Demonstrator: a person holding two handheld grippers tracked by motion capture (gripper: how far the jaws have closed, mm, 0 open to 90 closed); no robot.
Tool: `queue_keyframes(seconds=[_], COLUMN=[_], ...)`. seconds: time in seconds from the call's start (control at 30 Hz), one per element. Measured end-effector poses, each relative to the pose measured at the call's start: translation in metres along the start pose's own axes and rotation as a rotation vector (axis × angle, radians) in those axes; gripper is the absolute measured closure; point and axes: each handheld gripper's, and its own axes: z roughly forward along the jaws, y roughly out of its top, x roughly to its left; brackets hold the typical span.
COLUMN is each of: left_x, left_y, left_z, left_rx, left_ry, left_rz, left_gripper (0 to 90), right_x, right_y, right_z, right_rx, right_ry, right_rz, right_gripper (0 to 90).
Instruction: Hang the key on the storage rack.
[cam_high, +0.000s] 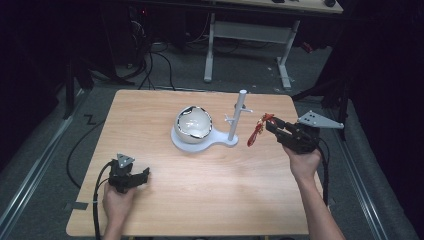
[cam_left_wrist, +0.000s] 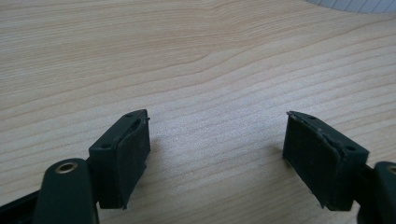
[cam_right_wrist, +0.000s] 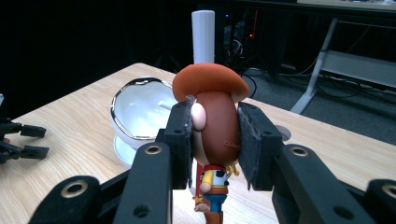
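Pale wood-grain desk (cam_high: 200, 190) lies under the left tongs (cam_left_wrist: 217, 154), gaping wide and empty, while the right tongs (cam_right_wrist: 215, 140) clamp a glossy cowboy figure's (cam_right_wrist: 215, 128) brown head.

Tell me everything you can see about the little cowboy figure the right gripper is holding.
The cowboy figure is a small toy that looks like glossy plastic, with a wide orange-brown hat, brown hair, a pale ear, and a yellow, red and blue outfit below. The right gripper clamps its head between both pads, seen from behind, hanging upright above the table. In the high view it dangles as a thin reddish shape right of the white stand's post, apart from it.
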Motion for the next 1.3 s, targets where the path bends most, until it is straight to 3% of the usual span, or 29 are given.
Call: queue_keyframes(seconds=[0.7,1.3], left_x=[0.000,0.000], left_y=[0.000,0.000], left_z=[0.000,0.000], left_rx=[-0.002,-0.003], left_ry=[0.000,-0.002], left_rz=[-0.003,-0.004], left_gripper=[23.5,23.4], right_x=[0.007,0.003], right_y=[0.029,0.031], right_z=[0.022,0.042], right_rx=[0.010,0.043], right_ry=[0.011,-0.017], right_rz=[-0.026,0.005], right_gripper=[67.4,67.3])
